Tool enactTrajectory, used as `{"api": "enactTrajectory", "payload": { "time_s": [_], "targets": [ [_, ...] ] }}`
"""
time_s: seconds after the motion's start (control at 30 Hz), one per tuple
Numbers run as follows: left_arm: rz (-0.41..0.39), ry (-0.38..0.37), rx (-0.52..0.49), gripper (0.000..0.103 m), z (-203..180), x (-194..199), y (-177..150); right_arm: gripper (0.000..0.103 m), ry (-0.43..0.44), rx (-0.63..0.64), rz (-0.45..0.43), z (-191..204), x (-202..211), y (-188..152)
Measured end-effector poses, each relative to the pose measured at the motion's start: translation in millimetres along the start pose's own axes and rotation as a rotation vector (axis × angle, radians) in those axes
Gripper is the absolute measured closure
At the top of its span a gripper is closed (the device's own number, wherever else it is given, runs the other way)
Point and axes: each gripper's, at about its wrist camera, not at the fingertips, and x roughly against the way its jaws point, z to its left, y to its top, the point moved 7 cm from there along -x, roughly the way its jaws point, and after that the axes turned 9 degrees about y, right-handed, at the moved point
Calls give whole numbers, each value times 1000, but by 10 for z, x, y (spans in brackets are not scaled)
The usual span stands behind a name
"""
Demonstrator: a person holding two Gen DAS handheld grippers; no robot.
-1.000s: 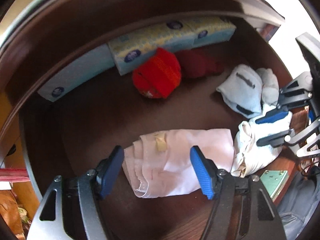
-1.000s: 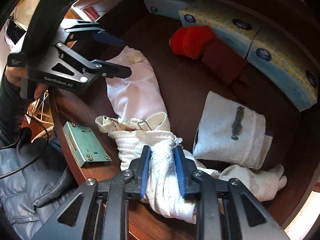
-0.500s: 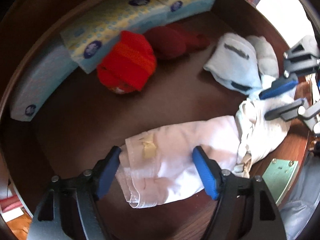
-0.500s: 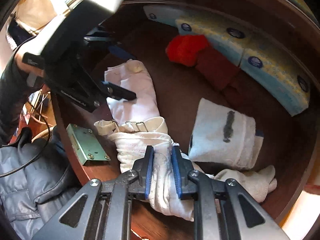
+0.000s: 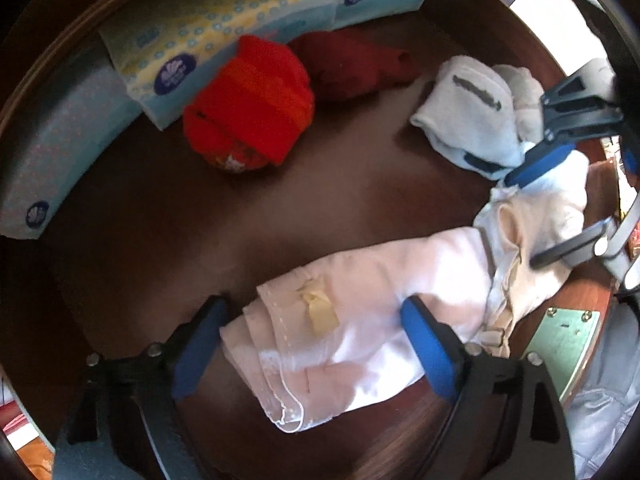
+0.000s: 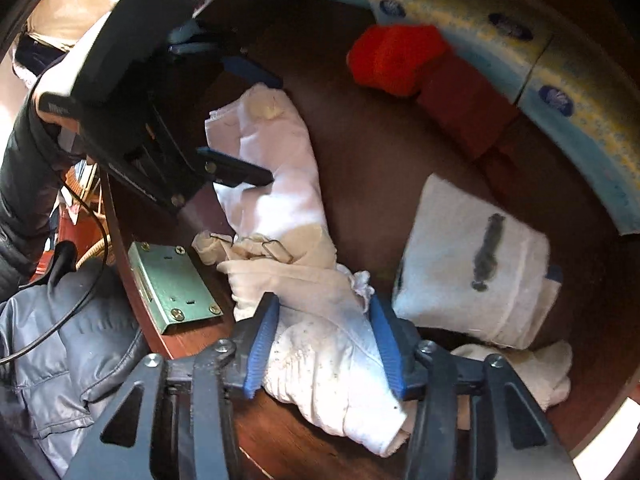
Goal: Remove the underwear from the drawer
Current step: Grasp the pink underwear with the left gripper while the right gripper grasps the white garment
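A folded pale pink underwear piece (image 5: 360,292) (image 6: 276,148) lies on the dark wooden drawer floor (image 5: 240,220). My left gripper (image 5: 312,344) (image 6: 260,126) points down over it. Its jaws are opening wide, one blue pad on each side of the fold, not pressing it. A crumpled white garment (image 6: 320,360) (image 5: 552,216) with wire clasps joins the pink piece and drapes over the drawer's front edge. My right gripper (image 6: 324,344) (image 5: 532,216) straddles that garment. Its jaws are opening, and the cloth bulges loosely between the pads.
A red knit item (image 5: 248,108), a dark red cloth (image 5: 352,68) and tissue packs (image 5: 224,20) line the drawer's back. A white folded cloth with a grey mark (image 6: 472,264) lies beside the right gripper. A green lock plate (image 6: 168,284) sits on the front edge, above a grey jacket (image 6: 60,352).
The left gripper has sunk closer to the pink underwear and its jaws have spread wider. The right jaws, earlier pinched tight on the white garment, have parted.
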Motion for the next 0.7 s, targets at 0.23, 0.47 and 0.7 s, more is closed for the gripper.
{"api": "enactTrajectory", "payload": {
  "time_s": [0.23,0.47,0.7],
  "targets": [
    [1,22,-25,12,-114,-70,69,47,9,-4,-21,-75,-18,14],
    [-30,21,-39,35,-311,8,54,58,2,19,-102,95,72,-64],
    [-57,25,-59,74,-398,184,112,73,-17,57,-171,225,206,-93]
  ]
}}
